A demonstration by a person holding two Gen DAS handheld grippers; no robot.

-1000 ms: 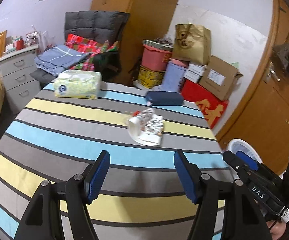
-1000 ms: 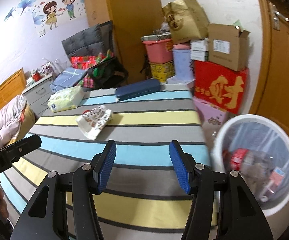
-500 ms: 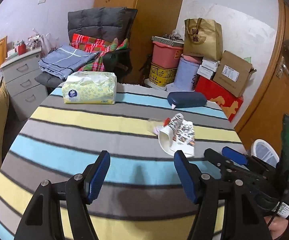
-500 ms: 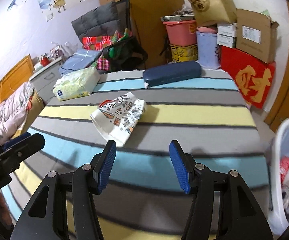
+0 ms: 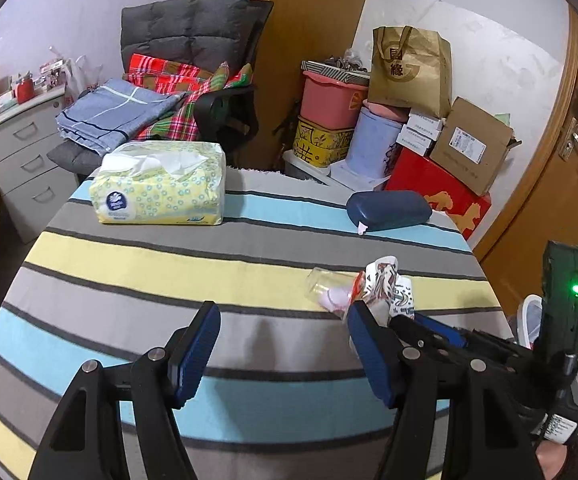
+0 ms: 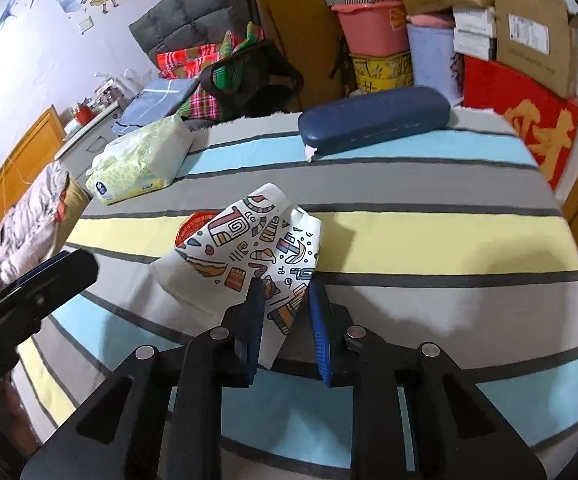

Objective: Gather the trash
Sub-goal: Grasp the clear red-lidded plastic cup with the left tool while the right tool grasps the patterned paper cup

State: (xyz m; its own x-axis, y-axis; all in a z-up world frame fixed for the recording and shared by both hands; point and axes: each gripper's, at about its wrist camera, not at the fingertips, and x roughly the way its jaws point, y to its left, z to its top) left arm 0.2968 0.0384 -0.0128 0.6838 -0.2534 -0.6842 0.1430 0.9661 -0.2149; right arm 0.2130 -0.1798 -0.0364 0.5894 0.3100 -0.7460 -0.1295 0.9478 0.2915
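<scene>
Both hands have come in over the striped counter point(image 6: 429, 236), and the right hand-held gripper point(image 6: 285, 312) is closing narrow on the near corner of the printed paper bag point(image 6: 249, 256), a thin edge easy to pinch. Left hand-held gripper point(image 5: 281, 356) hovers half open and empty beside the bag, probably ready for the clear cup point(image 5: 327, 288) lying against it.

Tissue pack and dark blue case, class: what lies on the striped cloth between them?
Nothing: in the left wrist view the stretch of striped cloth between the tissue pack and the dark blue case is bare.
</scene>
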